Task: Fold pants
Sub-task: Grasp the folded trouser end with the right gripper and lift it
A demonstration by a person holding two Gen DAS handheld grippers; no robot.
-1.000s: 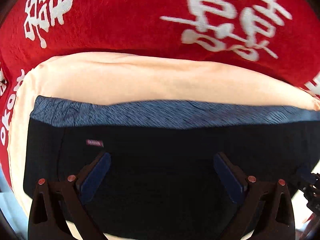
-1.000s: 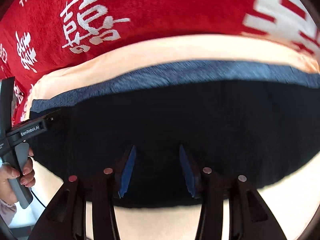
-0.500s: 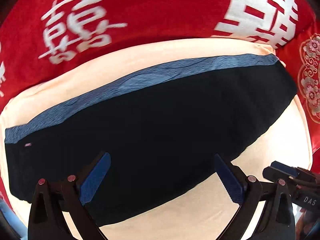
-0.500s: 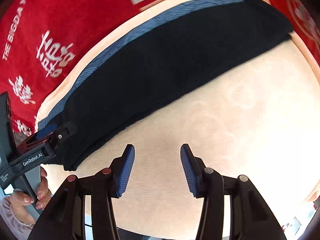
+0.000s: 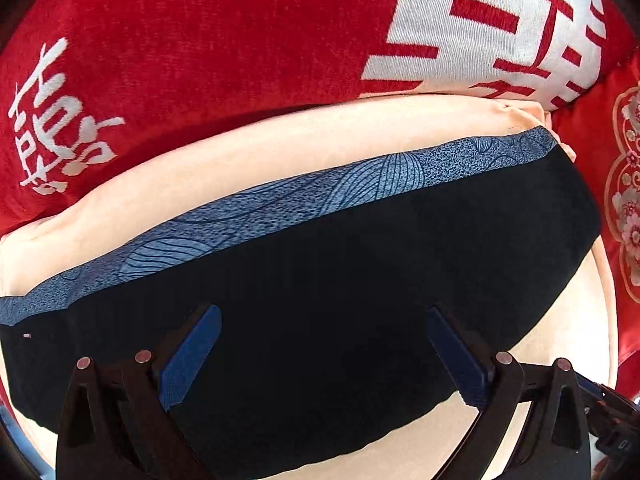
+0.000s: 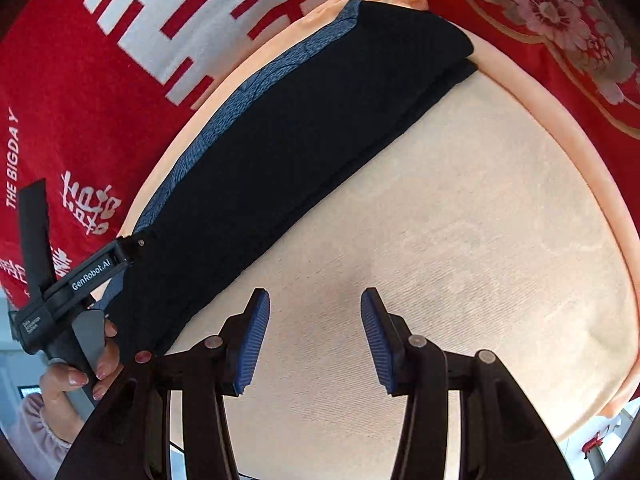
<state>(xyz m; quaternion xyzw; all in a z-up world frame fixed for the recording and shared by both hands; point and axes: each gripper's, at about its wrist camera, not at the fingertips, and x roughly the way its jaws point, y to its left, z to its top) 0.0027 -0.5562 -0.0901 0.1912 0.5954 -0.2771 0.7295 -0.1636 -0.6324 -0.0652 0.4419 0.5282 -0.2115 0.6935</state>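
Currently noted, left to right. Left wrist view: red plush cloth with white woven characters (image 5: pixel 200 52) across the top and left. Below it, peach-coloured smooth cushion cover (image 5: pixel 248 160). On that cover, black folded pants with a blue patterned waistband (image 5: pixel 340 288), lying as a long band, left end low, right end higher. Blue waistband strip (image 5: pixel 320 196) along the upper edge; tiny pale label near the left end. Left gripper (image 5: pixel 324 356), black frame with blue ribbed pads (image 5: pixel 190 360), poised over the dark fabric, jaws spread wide, nothing pinched between them. Red cloth with gold and pink floral motif (image 5: pixel 624 208) at far right.

Right wrist view: at far left, a person's hand (image 6: pixel 76 376) with polished nails and a pale pink sleeve cuff, wrapped round the grey handle of the left gripper, whose black body reads "GenRobot.AI"; tip of that body over the near end of the pants (image 6: pixel 320 140). Pants running diagonally from lower left to upper right, stacked layers visible at the far end. Right gripper (image 6: pixel 316 340) over bare peach cover (image 6: pixel 460 240), beside the pants and apart from them, jaws spread about halfway, empty, blue pads (image 6: pixel 252 344) facing one another. Floral red cloth (image 6: pixel 560 20) at upper right.
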